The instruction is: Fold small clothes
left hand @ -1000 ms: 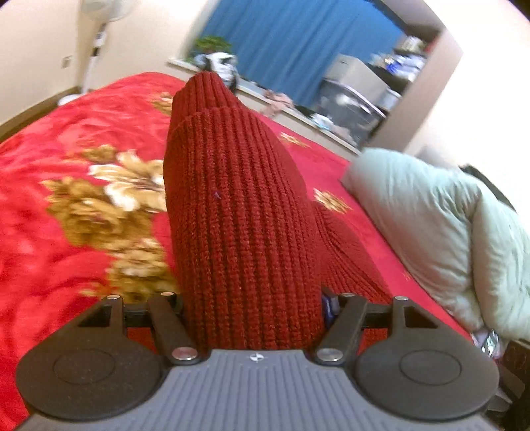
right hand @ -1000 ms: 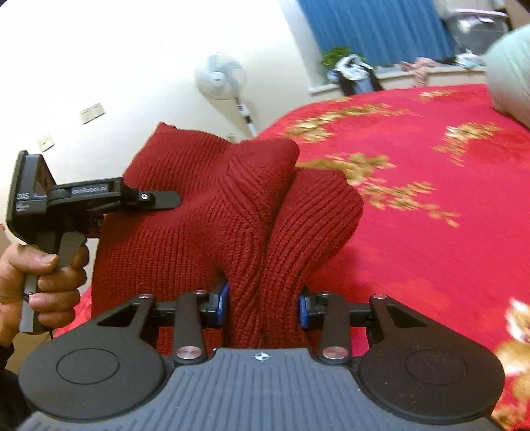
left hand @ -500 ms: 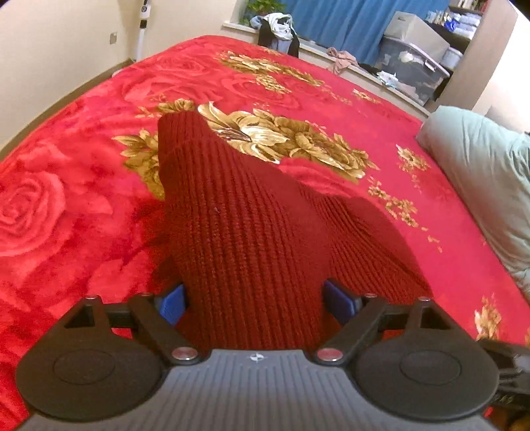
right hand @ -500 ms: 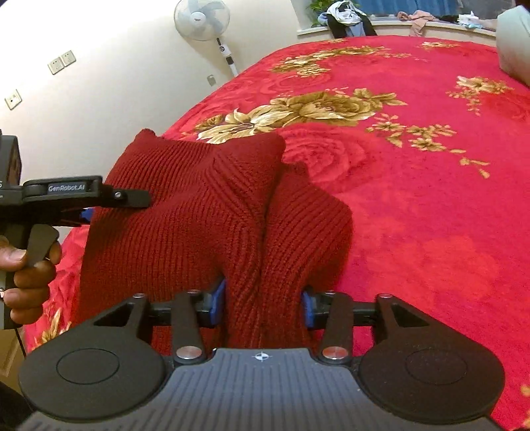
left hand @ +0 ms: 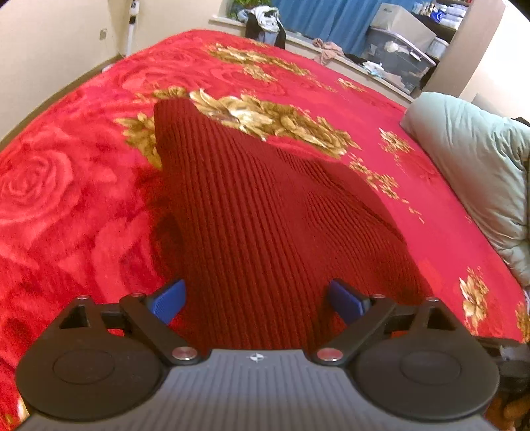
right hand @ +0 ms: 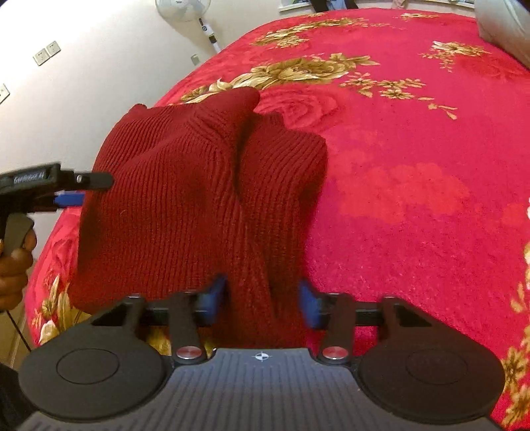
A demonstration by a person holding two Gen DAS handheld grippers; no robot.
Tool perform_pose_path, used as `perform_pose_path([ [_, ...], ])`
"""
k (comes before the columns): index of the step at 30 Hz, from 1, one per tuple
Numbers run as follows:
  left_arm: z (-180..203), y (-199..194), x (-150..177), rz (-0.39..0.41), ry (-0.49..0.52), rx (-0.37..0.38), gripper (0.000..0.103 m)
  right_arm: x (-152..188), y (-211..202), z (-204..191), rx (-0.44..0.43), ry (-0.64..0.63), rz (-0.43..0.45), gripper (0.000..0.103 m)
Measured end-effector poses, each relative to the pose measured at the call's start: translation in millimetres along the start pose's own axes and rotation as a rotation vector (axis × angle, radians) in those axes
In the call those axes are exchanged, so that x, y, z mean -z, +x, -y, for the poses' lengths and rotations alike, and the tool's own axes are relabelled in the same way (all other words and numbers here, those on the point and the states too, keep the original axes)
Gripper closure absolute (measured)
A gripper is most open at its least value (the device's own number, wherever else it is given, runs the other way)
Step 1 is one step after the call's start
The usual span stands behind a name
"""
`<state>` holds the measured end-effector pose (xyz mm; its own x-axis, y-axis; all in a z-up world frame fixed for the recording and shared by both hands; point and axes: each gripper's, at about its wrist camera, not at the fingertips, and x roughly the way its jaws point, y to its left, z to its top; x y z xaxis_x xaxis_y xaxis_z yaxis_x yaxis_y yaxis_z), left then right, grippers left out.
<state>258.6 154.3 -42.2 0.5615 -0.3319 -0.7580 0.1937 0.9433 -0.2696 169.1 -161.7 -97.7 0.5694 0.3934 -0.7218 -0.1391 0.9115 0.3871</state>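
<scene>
Left gripper (left hand: 256, 300) had just been opening, jaws wide, dark red knit garment (left hand: 265, 212) between but unpinched, laid on the bed (left hand: 66, 185) for folding; right gripper (right hand: 263, 298) had just been closing on a bunched fold, whether gripped unclear.

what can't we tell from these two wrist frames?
- Sweater edge nearest the camera: hidden behind the gripper body in both views.
- Right gripper: pads motion-blurred, contact with the knit unclear.
- Left gripper in the right view: fingertips hidden behind the sweater.
- Garment type and fold count: layers bunched, unreadable.
- Windowsill clutter, left view: too small.
</scene>
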Motion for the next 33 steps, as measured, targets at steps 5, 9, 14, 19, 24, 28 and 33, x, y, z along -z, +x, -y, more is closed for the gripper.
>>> perform_pose_path([
  [5,6,-2,16,-0.023,0.032,0.016,0.007,-25,-46,-8,-0.05,-0.025,0.158,0.087],
  [9,8,-1,21,-0.028,0.033,0.036,0.009,-35,-52,-7,0.004,-0.045,0.17,0.087],
  [14,8,6,25,-0.08,0.046,0.02,0.01,-15,-5,7,0.103,-0.017,0.026,0.086],
  [19,6,-9,31,-0.1,0.075,0.05,0.014,-11,-12,1,0.083,-0.025,0.035,0.063],
  [24,-4,0,42,-0.156,0.089,0.072,0.045,-8,-7,8,0.06,-0.038,-0.005,0.059],
  [28,-17,-12,42,-0.139,0.049,0.102,0.075,-10,-12,-3,0.032,-0.054,0.027,0.086],
  [33,-49,-2,50,-0.185,-0.032,0.112,0.069,-3,-12,-8,0.006,-0.09,0.016,0.086],
])
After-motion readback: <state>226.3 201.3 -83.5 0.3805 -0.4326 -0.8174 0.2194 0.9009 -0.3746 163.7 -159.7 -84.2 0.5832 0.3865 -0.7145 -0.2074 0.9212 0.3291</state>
